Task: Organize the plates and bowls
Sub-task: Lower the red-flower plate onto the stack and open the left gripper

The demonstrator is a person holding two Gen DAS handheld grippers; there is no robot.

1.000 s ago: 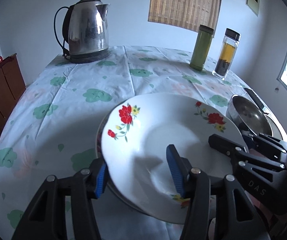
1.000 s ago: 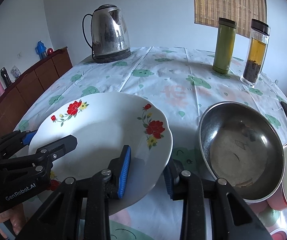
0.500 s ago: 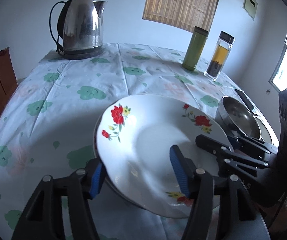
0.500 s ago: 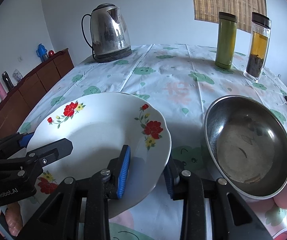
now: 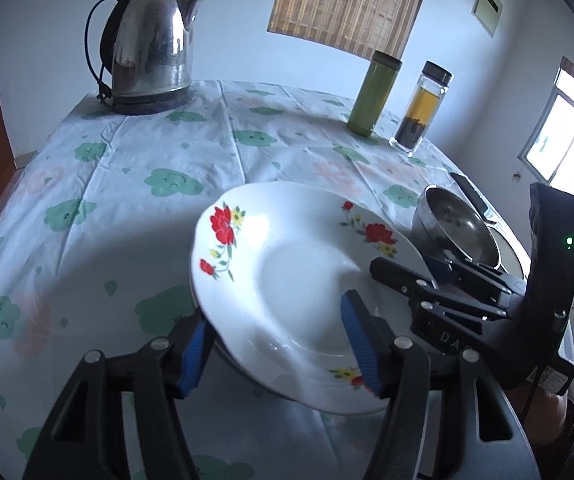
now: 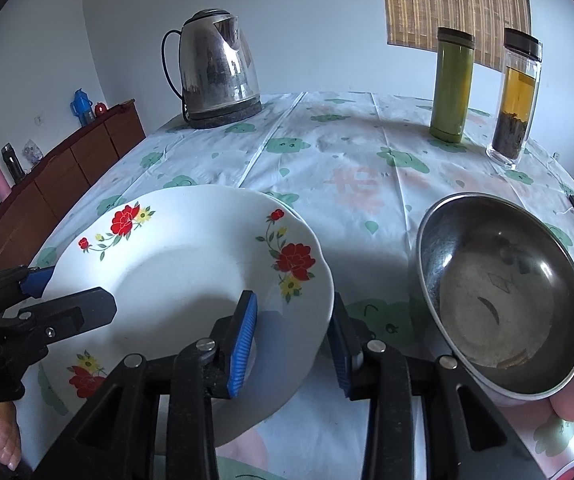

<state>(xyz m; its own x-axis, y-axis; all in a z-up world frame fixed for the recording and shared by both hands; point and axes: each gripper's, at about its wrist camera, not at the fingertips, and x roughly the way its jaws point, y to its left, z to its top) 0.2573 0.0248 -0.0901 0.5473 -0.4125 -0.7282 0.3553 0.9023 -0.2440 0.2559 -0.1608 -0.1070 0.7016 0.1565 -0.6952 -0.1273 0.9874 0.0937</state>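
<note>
Left fingers (image 5: 277,340): spread wide. The outer blue pad sits just outside the rim of the white deep plate with red flowers (image 5: 287,264), at about its 7 o'clock. The inner pad stands over the plate's well near 5 o'clock. Neither pad looks pressed home.

Right fingers (image 6: 293,340): parting, with the plate's rim between them at about 4 o'clock. One pad is over the sloped rim and the other just outside and below it. Whether they bear on the rim at all, I cannot tell.

Plate position: near edge of the tabletop (image 6: 327,152), tilted a little, near side apparently higher. A sliver of a second rim (image 6: 287,206) shows under its far edge at 1 o'clock, so it seems to be sitting on another plate, not squarely.

Risks, as judged:
- If both sets of fingers let go while the plate is off-centre, it may rock or slide off the lower plate toward the near edge.
- The inner pads are inside the dish. Pulling back low could catch the rim and drag the plate along.
- The stainless steel bowl (image 6: 499,292) stands near, at the plate's 3 o'clock. A sideways exit by the right fingers could knock it.

Steel kettle (image 6: 217,68) at 12 o'clock, well apart; no concern.
</note>
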